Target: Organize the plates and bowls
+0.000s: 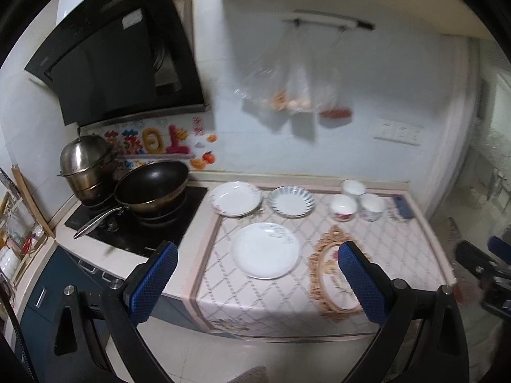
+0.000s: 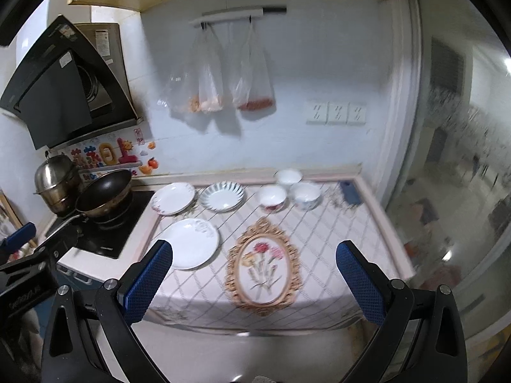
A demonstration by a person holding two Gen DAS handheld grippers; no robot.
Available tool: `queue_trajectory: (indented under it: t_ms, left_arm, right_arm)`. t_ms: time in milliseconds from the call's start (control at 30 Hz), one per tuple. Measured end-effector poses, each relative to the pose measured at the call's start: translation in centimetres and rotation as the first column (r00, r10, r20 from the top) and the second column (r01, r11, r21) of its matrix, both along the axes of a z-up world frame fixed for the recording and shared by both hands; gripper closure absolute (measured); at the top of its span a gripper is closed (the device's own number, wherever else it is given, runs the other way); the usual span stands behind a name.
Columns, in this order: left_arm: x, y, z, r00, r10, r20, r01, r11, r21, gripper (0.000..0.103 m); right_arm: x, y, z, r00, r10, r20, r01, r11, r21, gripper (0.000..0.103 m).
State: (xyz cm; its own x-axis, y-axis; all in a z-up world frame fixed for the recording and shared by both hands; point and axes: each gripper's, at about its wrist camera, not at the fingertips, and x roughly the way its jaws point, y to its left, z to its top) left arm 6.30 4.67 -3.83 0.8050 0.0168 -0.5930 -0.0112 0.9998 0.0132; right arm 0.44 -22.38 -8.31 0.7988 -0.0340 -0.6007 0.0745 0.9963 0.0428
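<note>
both the left gripper and the right gripper are hanging wide open and empty off the counter's front edge. three plates are sitting toward its left edge: a white plate nearest the front, a flowered plate and a blue-striped plate along the back, where three bowls are clustering toward the right corner.

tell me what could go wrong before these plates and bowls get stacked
1. The three bowls sit clustered close together, so an open tool reaching for one may knock another.
2. The nearest plate lies flat on a cloth hanging over the counter edge; a tool finger snagging it could drag the dishes.
</note>
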Motion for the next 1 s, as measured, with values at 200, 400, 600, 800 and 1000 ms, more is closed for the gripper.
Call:
queue_trajectory:
  t_ms: [200,400,600,800,1000]
  left_arm:
    - [7.8,3.7,-6.4,0.986,0.056,-0.156,-0.058,0.998,-0.009,0.000]
    - [15.7,5.4,-13.3,0.950,0.082,-0.302,-0.085,0.996,0.005,0.000]
    - [23.6,6.1,-20.4,0.890,0.048,-0.454,-0.080,0.995,-0.052,0.004]
    - [29.5,6.3,-26.6,0.824,0.043,-0.566,-0.083,0.996,-0.046,0.012]
    - [32.3,6.5,-31.3,0.754,0.013,-0.657,-0.086,0.993,-0.080,0.033]
  right_arm:
    - [6.9,0.3,-5.2,0.993,0.062,-0.099,-0.053,0.994,0.097,0.000]
    - [17.7,0.2,-13.3,0.957,0.163,-0.240,-0.105,0.966,0.238,0.000]
    - [29.0,0.1,-22.7,0.887,0.270,-0.374,-0.139,0.930,0.341,0.002]
    - [37.4,1.6,-31.8,0.785,0.385,-0.485,-0.164,0.884,0.438,0.021]
    - [41.8,2.7,-38.0,0.713,0.455,-0.534,-0.155,0.845,0.513,0.034]
